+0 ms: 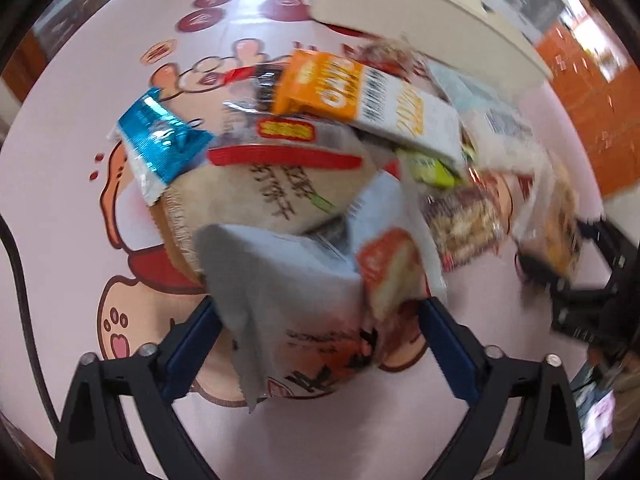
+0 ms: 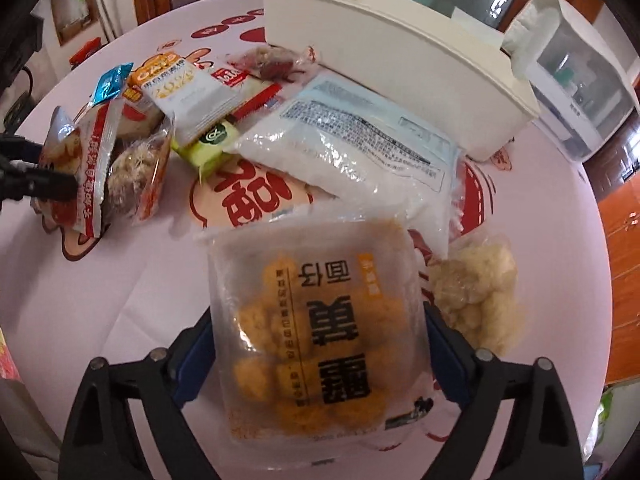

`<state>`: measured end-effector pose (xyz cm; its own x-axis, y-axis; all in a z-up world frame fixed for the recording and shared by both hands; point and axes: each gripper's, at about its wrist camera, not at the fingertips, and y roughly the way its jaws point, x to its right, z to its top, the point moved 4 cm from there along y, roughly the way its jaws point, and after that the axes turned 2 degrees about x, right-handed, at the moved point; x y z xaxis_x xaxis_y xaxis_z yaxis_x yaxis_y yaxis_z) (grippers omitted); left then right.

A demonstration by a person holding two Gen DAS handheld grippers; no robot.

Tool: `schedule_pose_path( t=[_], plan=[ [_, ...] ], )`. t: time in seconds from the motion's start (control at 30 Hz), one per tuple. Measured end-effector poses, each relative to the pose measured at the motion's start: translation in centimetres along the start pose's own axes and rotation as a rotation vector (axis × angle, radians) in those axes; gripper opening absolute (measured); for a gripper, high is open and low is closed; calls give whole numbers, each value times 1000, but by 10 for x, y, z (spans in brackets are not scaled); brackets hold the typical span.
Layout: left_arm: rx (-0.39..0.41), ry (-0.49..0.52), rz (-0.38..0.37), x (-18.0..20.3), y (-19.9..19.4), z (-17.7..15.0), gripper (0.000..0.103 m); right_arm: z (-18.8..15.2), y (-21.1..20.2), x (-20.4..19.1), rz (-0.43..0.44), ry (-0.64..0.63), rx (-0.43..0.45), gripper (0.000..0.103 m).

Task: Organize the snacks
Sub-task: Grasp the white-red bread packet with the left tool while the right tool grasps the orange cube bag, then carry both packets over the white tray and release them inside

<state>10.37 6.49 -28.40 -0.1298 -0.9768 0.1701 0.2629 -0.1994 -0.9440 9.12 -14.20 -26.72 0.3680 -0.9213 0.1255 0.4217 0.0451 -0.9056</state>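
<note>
From your left wrist view, your left tongs (image 1: 320,320) point down at the pile of snacks. The blue pads stand wide apart. A white snack bag with a cake picture (image 1: 320,300) sits between them. It is blurry, and the left pad (image 1: 192,344) looks to be right at the bag's edge, but you cannot tell if the pads press on it. At 12 o'clock from that bag lies a big tan bag with a red stripe (image 1: 280,184). At 10 o'clock lies a shiny blue wrapper (image 1: 160,140). An orange and white packet (image 1: 360,96) lies on top of the pile at 1 o'clock. A clear bag of nuts (image 1: 464,220) lies at 2 o'clock. The long white bin (image 1: 420,20) stands at the far side, at 1 o'clock. All of it rests on the pink surface (image 1: 80,240) with cartoon pictures.

From your right wrist view, your right tongs (image 2: 320,344) are also wide apart. A clear bag of golden fried bites (image 2: 316,320) lies flat between the pads. Its edges are right beside both pads, and you cannot tell if they squeeze it. A big white and blue bag (image 2: 360,148) lies at 12 o'clock from it. A bag of pale puffs (image 2: 476,296) lies just beside it at 3 o'clock. A small green packet (image 2: 208,140) lies at 11 o'clock. The white bin (image 2: 400,60) stands behind the big bag, at 12 o'clock. Your other tongs show at 9 o'clock, at a red and white bag (image 2: 92,168).
</note>
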Motion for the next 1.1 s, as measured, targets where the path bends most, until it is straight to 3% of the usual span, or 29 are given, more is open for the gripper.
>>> schedule_pose_path(
  t=[0.1, 0.2, 0.23, 0.47, 0.7, 0.93, 1.1],
  plan=[
    [8, 90, 23, 17, -5, -6, 65, 0, -3, 2, -2, 52, -1, 78],
    [38, 115, 29, 24, -14, -7, 45, -2, -7, 2, -5, 111, 8, 74],
    [43, 115, 28, 26, -15, -6, 44, -3, -9, 2, -1, 134, 10, 73],
    [72, 151, 38, 38, -42, -5, 43, -9, -33, -11, 43, 258, 60, 73],
    [171, 239, 14, 69, -91, 7, 43, 0, -77, -19, 73, 289, 169, 73],
    [320, 275, -22, 101, -154, 47, 43, 20, -123, -1, 24, 336, 270, 73],
    [382, 279, -24, 115, -189, 74, 43, 35, -156, 16, -1, 373, 338, 73]
  ],
)
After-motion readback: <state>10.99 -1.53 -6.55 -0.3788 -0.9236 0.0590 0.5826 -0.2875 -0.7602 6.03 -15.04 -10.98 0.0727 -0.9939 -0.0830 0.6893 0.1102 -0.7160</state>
